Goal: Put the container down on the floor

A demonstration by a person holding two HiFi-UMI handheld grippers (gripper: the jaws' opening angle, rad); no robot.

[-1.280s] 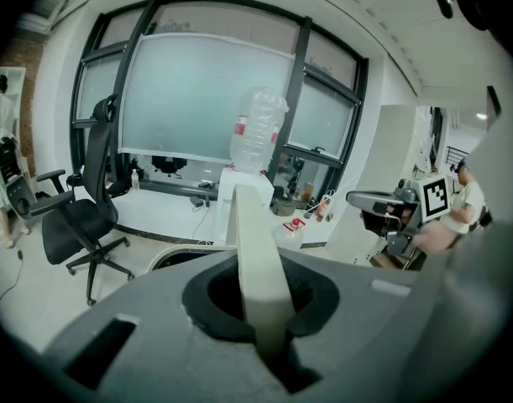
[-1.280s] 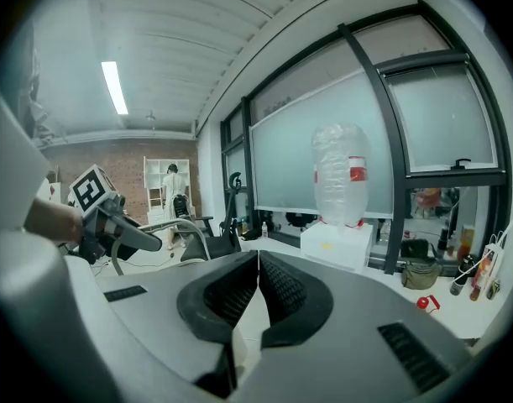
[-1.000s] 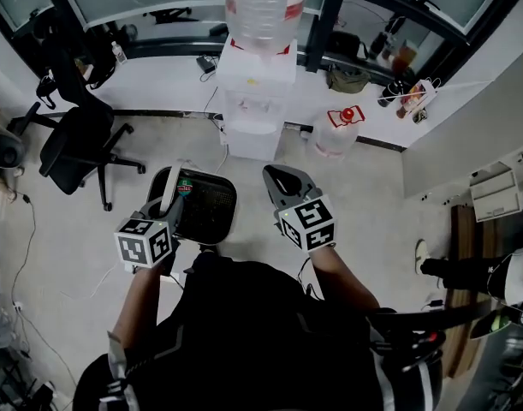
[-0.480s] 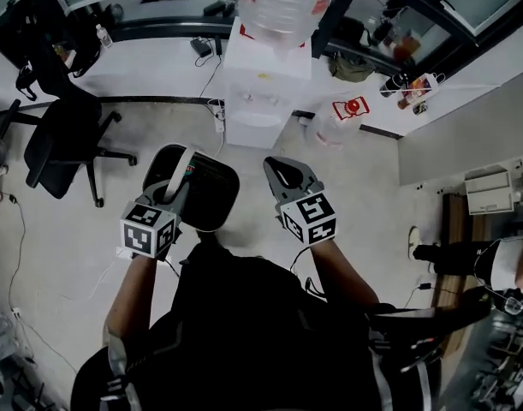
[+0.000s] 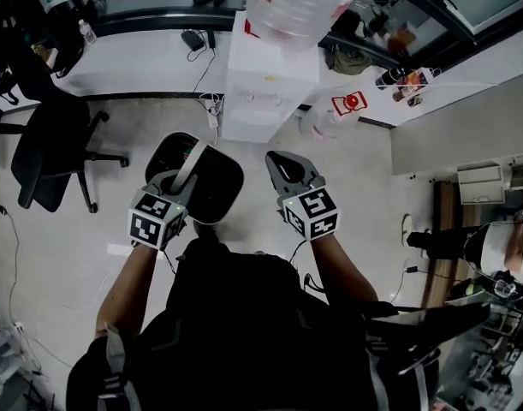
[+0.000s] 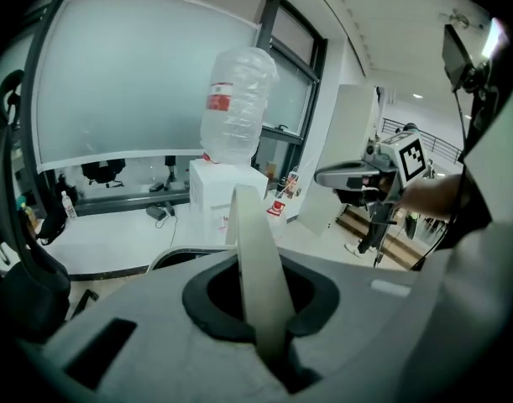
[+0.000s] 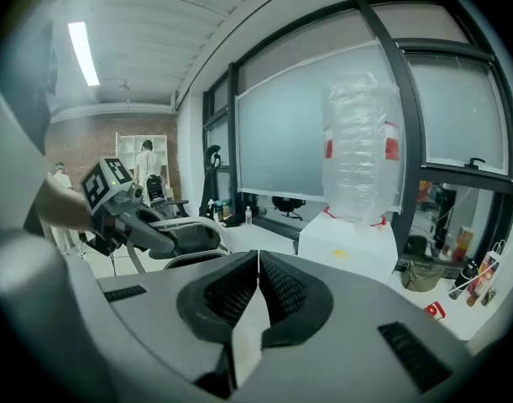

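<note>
The container is a dark round bucket with a white bail handle. It hangs over the floor in front of the person, at left of centre in the head view. My left gripper is shut on that handle. In the left gripper view the white handle runs up between the pressed pads, with the bucket's rim just below. My right gripper is level with it on the right, shut with nothing in it. In the right gripper view its pads meet, and the container shows at the left.
A white water dispenser with a big clear bottle stands straight ahead. A spare jug with a red cap sits on the floor to its right. A black office chair is at the left. A person stands at the right edge.
Both grippers and the hanging container have come closer to the water dispenser. The left gripper's hold on the handle is the same, and the right gripper stays shut.
</note>
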